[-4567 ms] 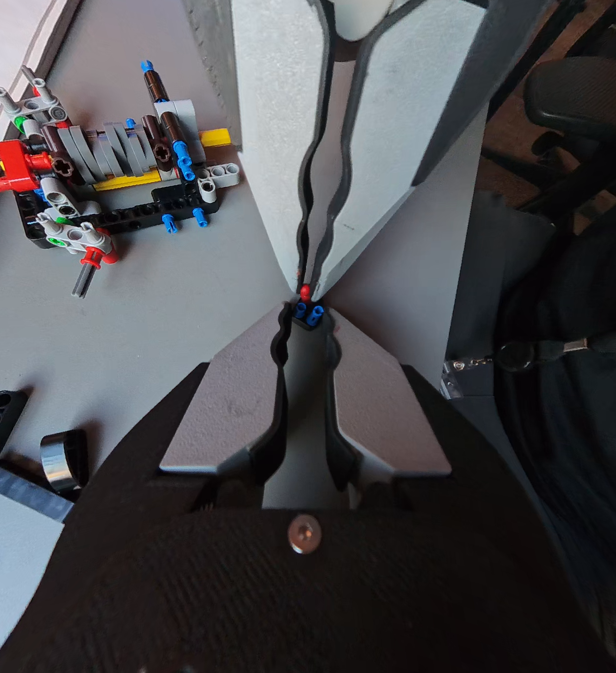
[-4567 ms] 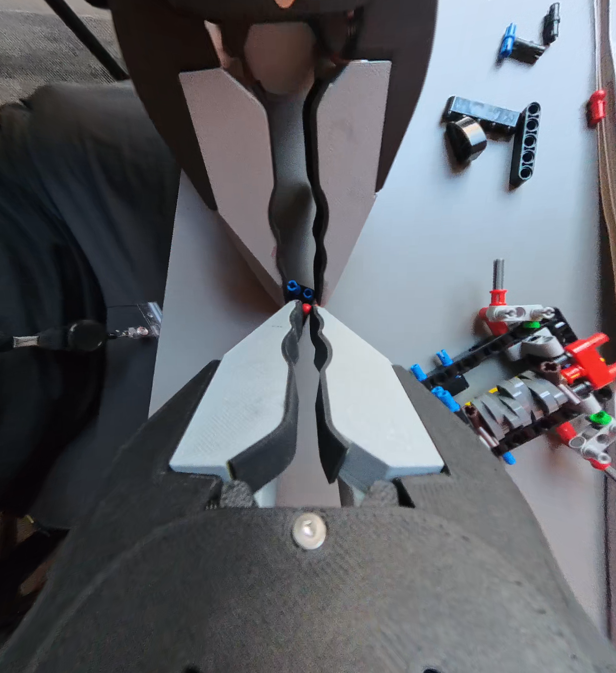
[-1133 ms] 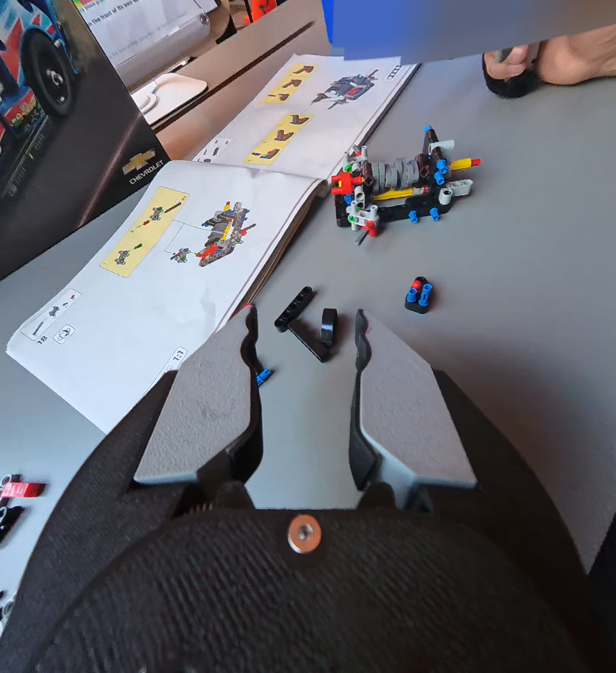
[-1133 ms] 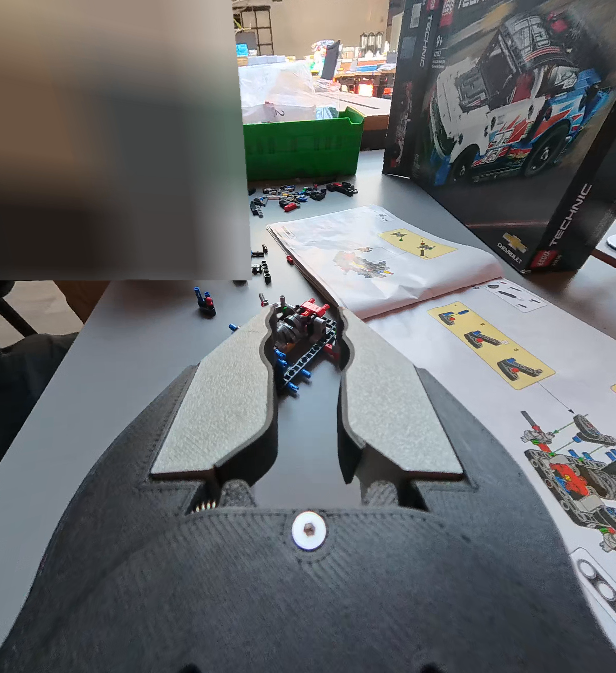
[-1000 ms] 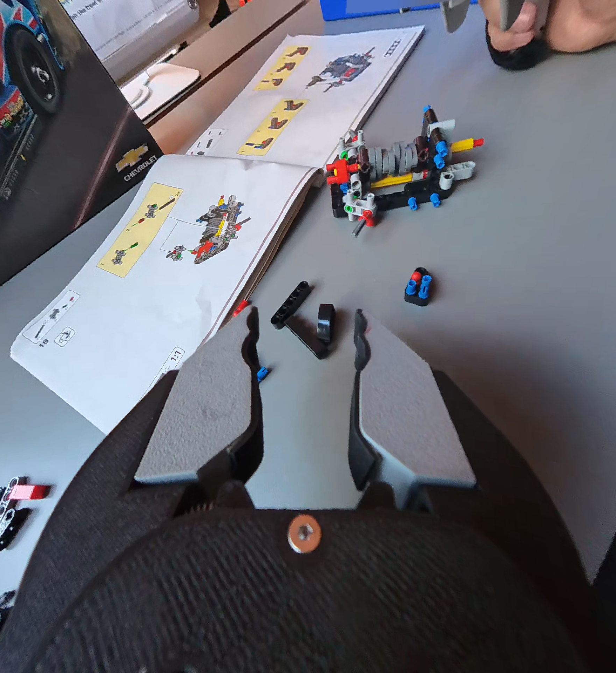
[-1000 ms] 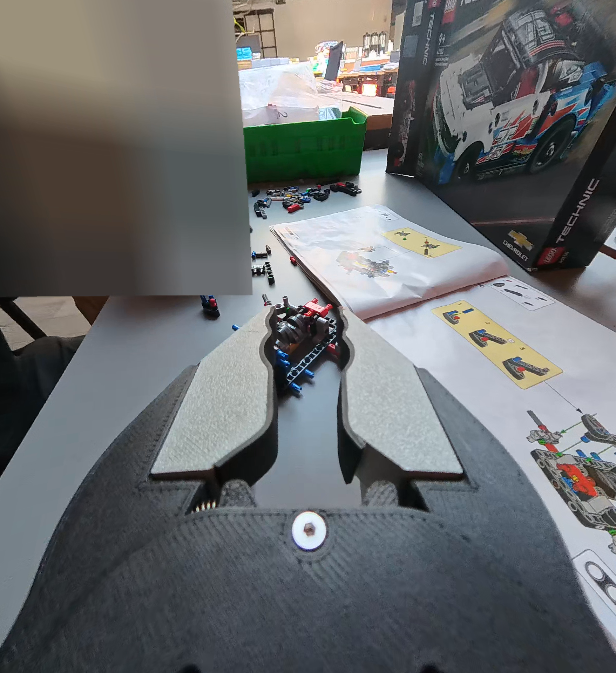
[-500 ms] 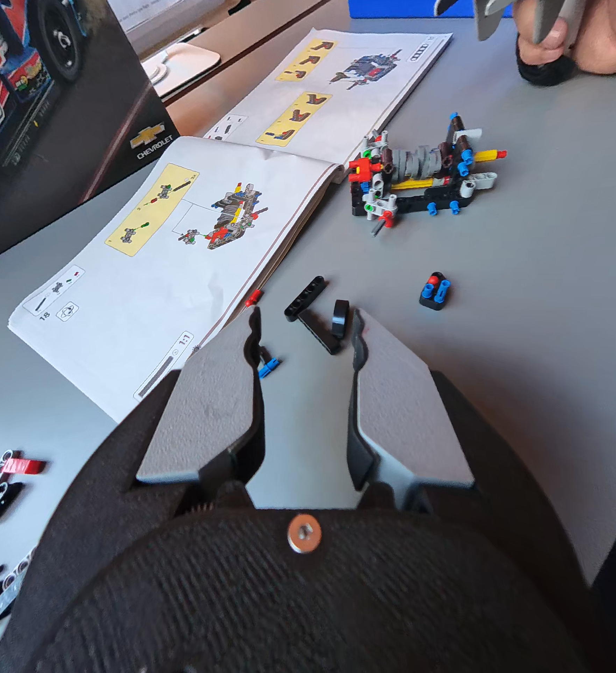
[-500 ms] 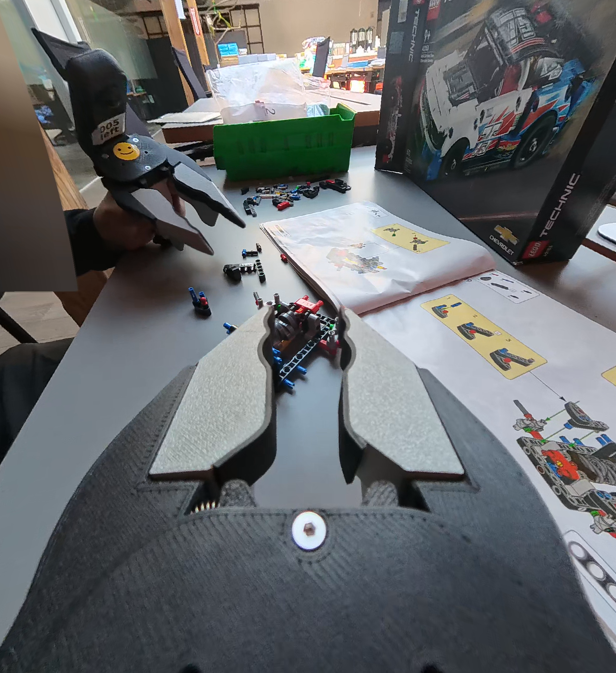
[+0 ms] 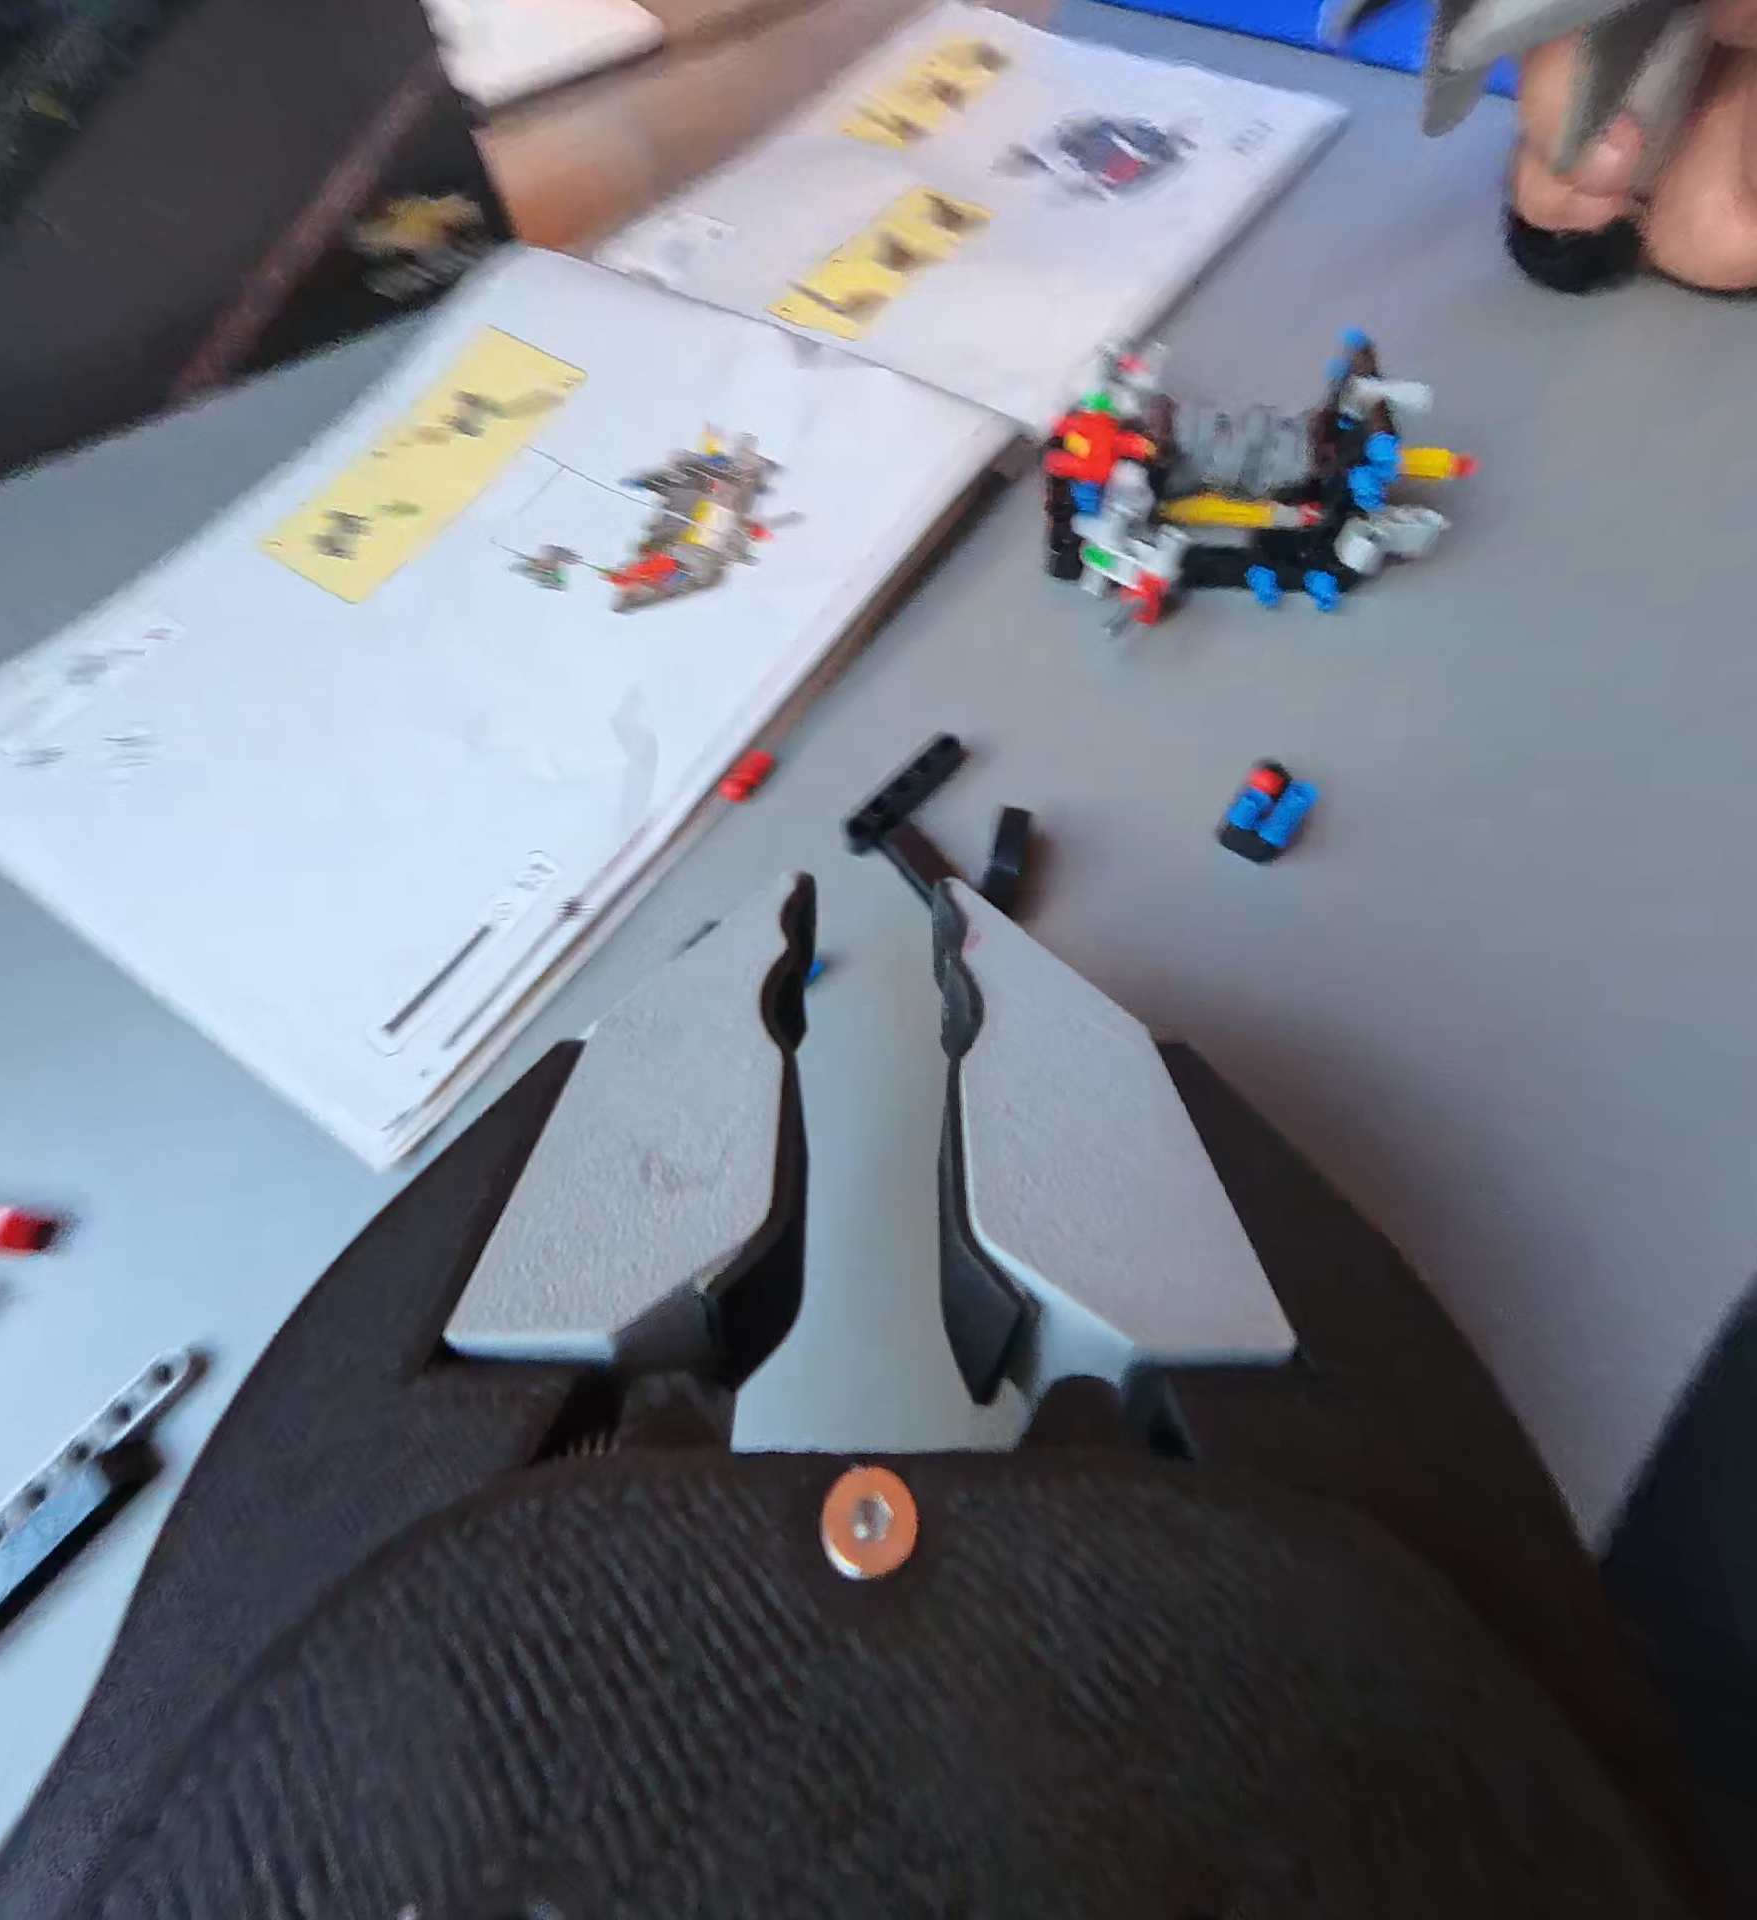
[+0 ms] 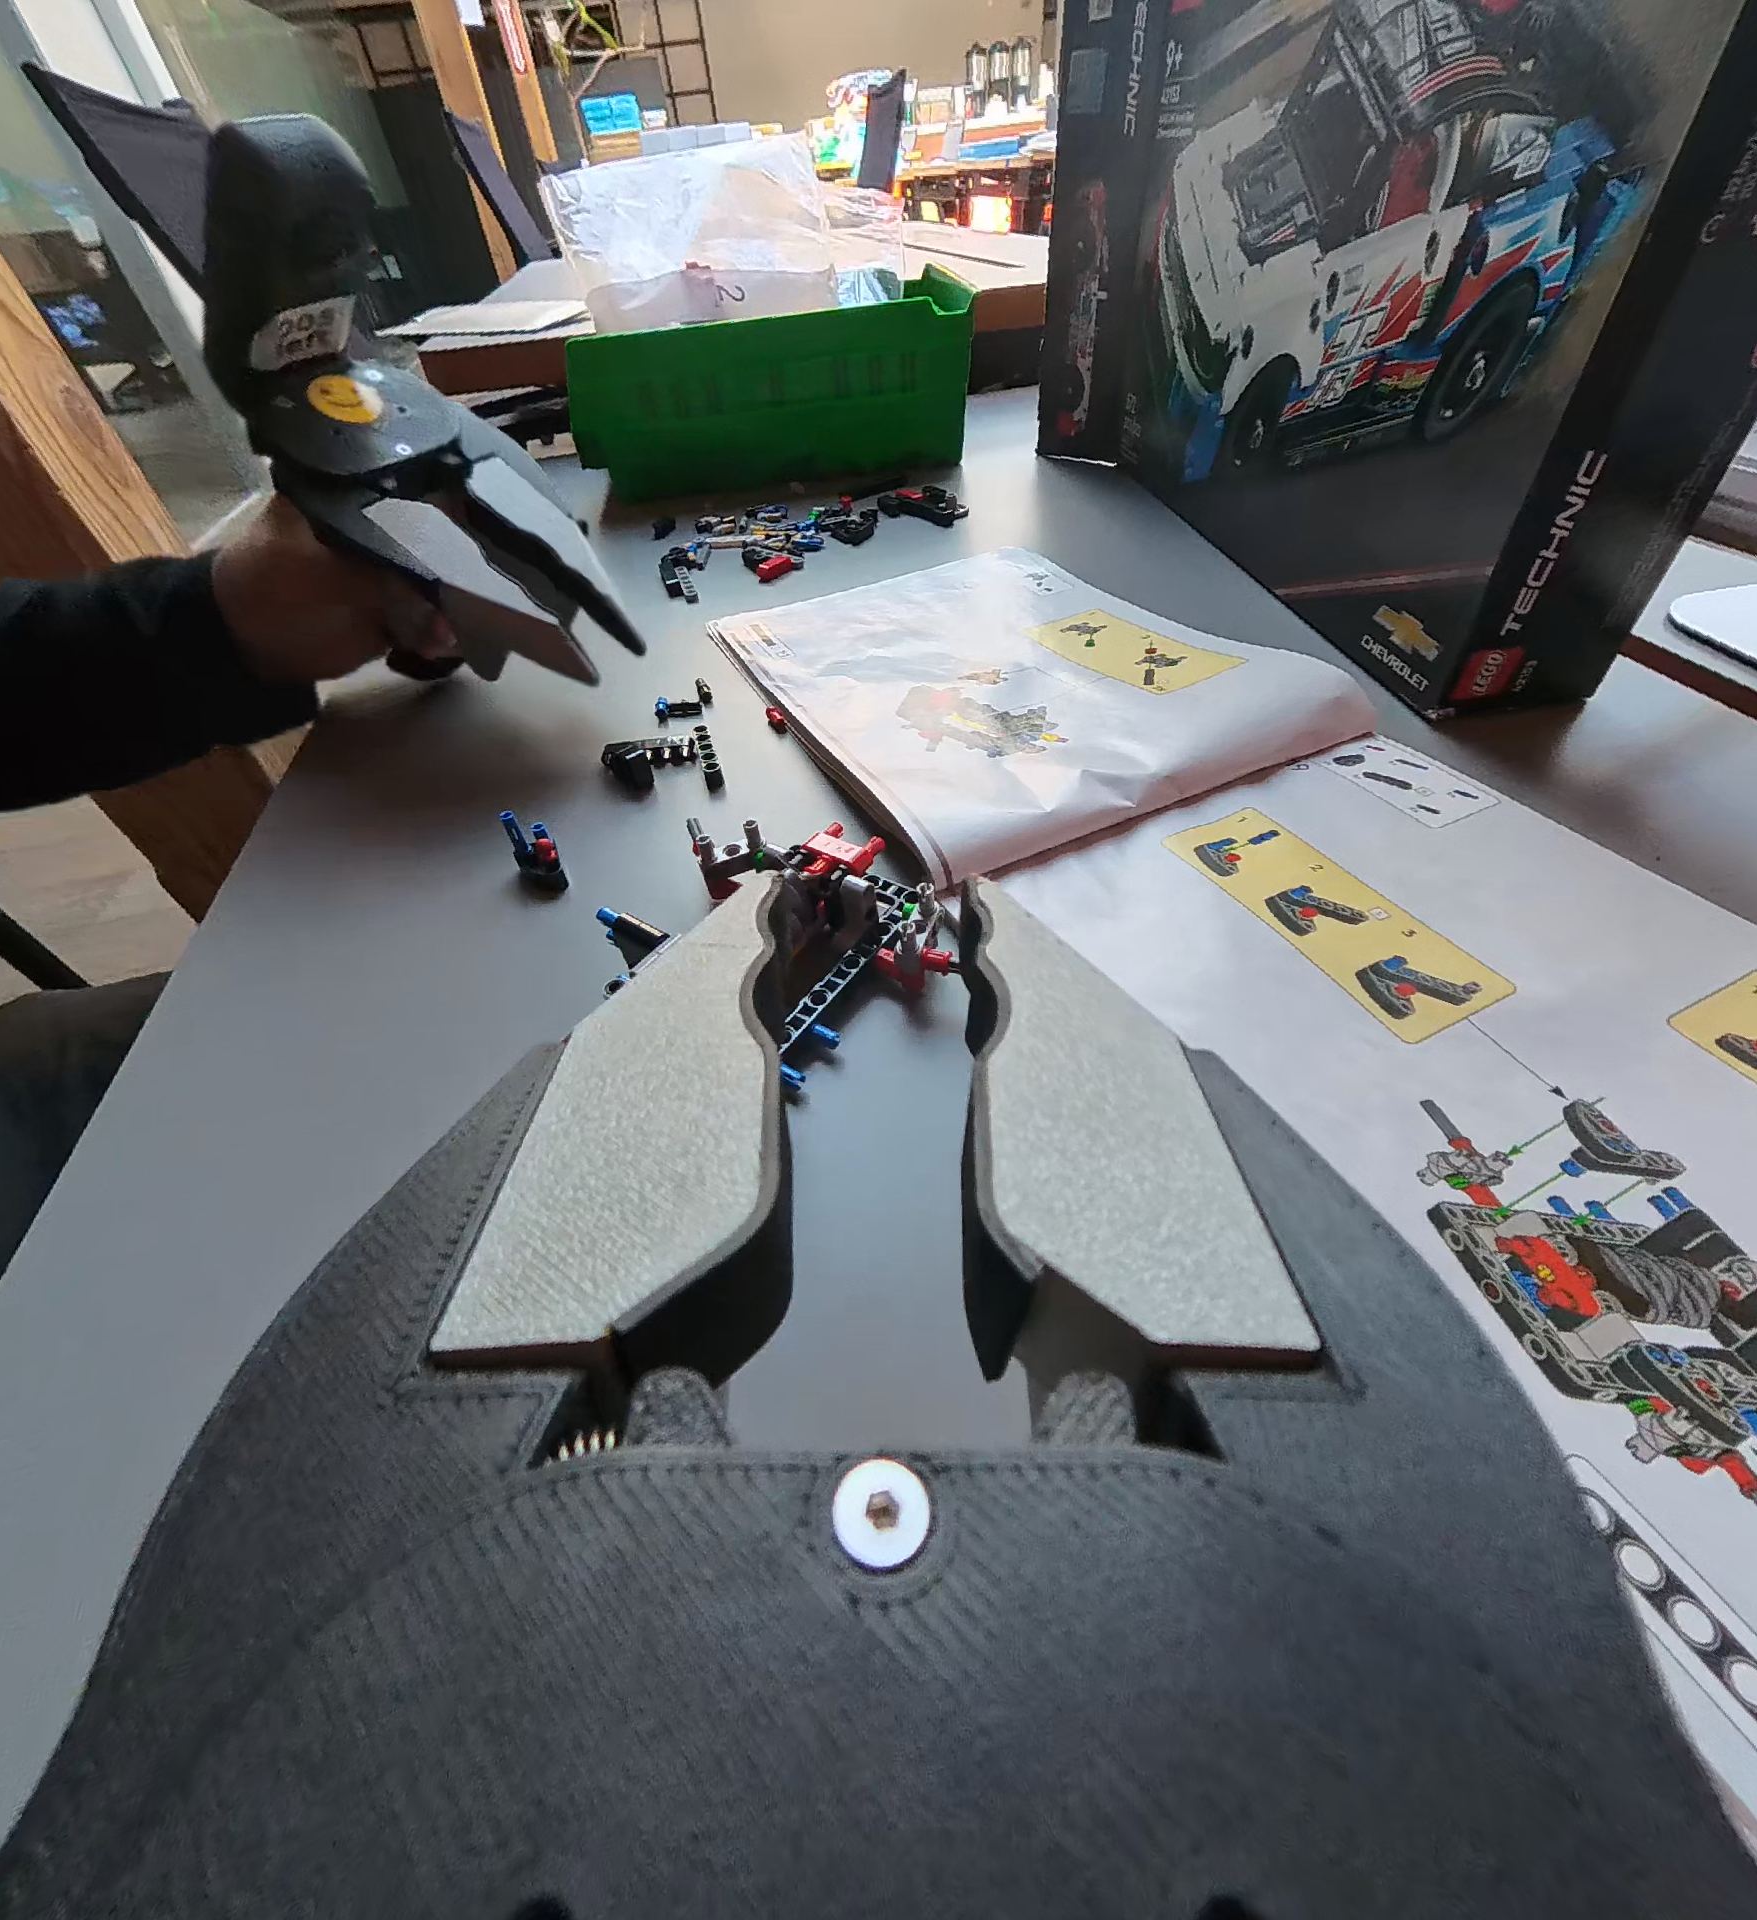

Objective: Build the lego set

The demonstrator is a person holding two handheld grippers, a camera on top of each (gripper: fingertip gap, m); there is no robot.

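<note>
The partly built Lego model (image 9: 1238,499) lies on the grey table (image 9: 1476,935) beside the open instruction booklet (image 9: 438,675). A small black piece with blue pins and a red pin (image 9: 1267,816) lies apart from it, nearer my left gripper. My left gripper (image 9: 872,899) is open and empty above the table, just short of black beams (image 9: 905,795) and a black curved piece (image 9: 1009,842). My right gripper (image 10: 872,904) is open and empty, its tips just short of the model (image 10: 832,935). The right wrist view also shows the left gripper (image 10: 614,660) and the small pinned piece (image 10: 539,857).
A red pin (image 9: 746,774) lies by the booklet's edge and a blue pin (image 9: 814,971) by my left fingertip. A green bin (image 10: 770,395), a heap of loose parts (image 10: 801,530) and the set's box (image 10: 1425,312) stand at the far side. The booklet (image 10: 1009,707) covers the right. Tip to tip, the grippers are about 25 centimetres apart. The black curved piece (image 9: 1009,842) lies some 4 centimetres from my left tips, 20 centimetres from my right tips. It is also in sight in the right wrist view (image 10: 632,765).
Earlier both grippers met tip to tip on the small pinned piece; it now lies on the table and both are apart and empty. The left jaws have since narrowed, and its view is blurred by motion.
</note>
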